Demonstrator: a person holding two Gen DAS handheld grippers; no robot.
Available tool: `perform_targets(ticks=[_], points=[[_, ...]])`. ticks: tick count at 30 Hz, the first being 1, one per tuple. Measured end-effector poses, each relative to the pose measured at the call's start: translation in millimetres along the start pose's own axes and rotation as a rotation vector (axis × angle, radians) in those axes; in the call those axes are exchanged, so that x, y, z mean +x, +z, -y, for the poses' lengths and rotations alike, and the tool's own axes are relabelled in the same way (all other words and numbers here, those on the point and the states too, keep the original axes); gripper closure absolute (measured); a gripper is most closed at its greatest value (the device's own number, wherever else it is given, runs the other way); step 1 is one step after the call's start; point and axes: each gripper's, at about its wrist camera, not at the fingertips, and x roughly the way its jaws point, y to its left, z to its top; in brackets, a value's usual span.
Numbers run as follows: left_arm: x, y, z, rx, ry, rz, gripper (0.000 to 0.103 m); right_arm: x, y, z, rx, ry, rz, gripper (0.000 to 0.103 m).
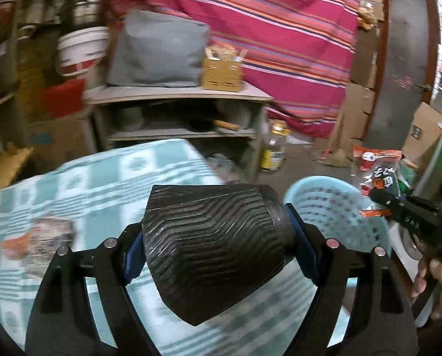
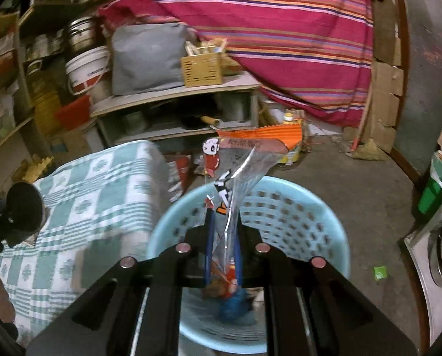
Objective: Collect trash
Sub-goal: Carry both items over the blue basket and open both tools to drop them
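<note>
Both claws are carrying trash toward the pale blue perforated basket (image 2: 295, 216) standing on the floor just beside the bench (image 1: 81, 184) with its green-checked cloth. The left claw (image 1: 218, 246) is gripping a black ribbed paper cup (image 1: 215, 249) sideways between its blue pads, jaws wide around the cup, and is hanging over the bench edge, not yet over the basket. The right claw (image 2: 224, 237) is clenching a clear snack wrapper (image 2: 241, 169) with an orange top strip, and is sitting directly above the basket mouth. Some items are already lying at the basket bottom, blurred, something blue and red among them. Judging progress: midway. Still left, as far as visible: one flattened wrapper (image 1: 40, 237) on the bench cloth and a small green scrap (image 2: 380, 273) on the floor beside the basket.
</note>
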Motion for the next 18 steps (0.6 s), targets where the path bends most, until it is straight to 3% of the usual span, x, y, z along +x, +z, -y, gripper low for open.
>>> perform_targets(ticks=[8,18], points=[[47,1,76,0.071,-0.079,-0.032,0.024,-2,-6,53,0.087,-0.023,0.003,0.091],[79,10,130,0.178,-0.120,-0.052,0.023,7,-11,65,0.112,-0.028,-0.012,0.091]])
